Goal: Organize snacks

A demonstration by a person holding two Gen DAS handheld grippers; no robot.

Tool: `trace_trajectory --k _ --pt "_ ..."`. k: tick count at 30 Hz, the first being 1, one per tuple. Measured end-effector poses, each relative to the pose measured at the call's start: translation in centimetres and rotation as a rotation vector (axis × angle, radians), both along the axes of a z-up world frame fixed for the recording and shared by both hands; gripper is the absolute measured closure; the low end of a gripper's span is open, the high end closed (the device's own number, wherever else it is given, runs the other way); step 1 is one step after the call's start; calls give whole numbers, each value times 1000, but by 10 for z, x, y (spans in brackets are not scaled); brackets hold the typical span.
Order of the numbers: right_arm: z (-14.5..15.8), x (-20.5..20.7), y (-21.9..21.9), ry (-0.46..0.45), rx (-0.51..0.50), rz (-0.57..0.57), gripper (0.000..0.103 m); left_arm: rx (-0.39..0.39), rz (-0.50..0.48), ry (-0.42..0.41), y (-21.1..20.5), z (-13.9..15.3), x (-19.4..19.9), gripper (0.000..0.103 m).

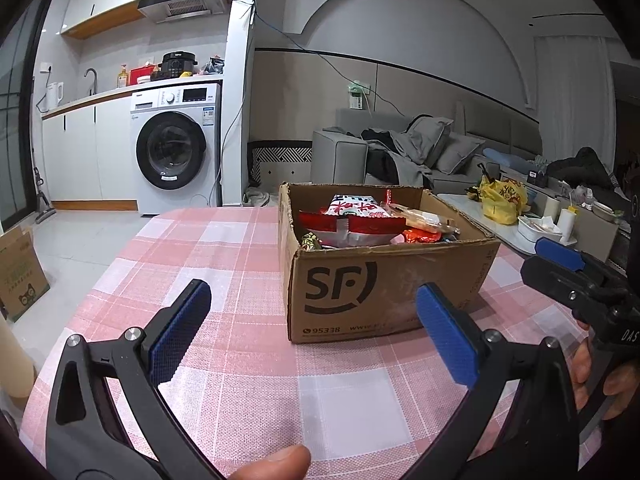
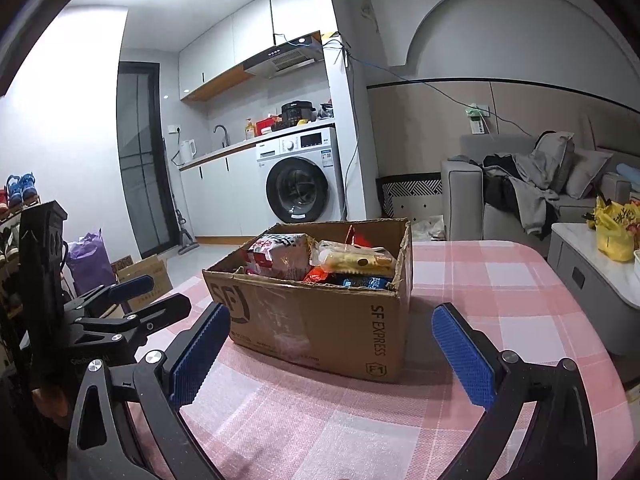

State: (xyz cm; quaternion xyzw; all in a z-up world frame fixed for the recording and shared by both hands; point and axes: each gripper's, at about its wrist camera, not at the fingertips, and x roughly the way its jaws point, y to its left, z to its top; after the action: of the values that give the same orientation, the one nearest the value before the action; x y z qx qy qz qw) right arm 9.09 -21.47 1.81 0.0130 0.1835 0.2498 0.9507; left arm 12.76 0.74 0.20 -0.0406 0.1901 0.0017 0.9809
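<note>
A cardboard box printed with a courier logo sits on a surface covered by a pink and white checked cloth. The box is open at the top and packed with snacks: a red and white bag lies on top, and beside it a pale packet of biscuits, with smaller red, orange and blue wrappers tucked below. No snacks are visible on the cloth around the box.

The left gripper hovers low just in front of the box, its blue-padded fingers spread wide and holding nothing. The right gripper hovers near the box's corner, fingers likewise spread and empty. Each is held by a person's hand.

This fits either snacks already gathered in, or a full box waiting to be sorted.

The risks, as a judgement: the top bags sit above the rim and could slide off if the box is nudged, and a hard pinch could crush the biscuits or puncture a puffed bag. The light box may also skid on the cloth.
</note>
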Motion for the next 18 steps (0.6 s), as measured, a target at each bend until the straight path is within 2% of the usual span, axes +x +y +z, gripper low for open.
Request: trace_trajectory --k 18 --pt "-1 1 1 -2 -8 3 0 -3 3 1 2 -2 -2 1"
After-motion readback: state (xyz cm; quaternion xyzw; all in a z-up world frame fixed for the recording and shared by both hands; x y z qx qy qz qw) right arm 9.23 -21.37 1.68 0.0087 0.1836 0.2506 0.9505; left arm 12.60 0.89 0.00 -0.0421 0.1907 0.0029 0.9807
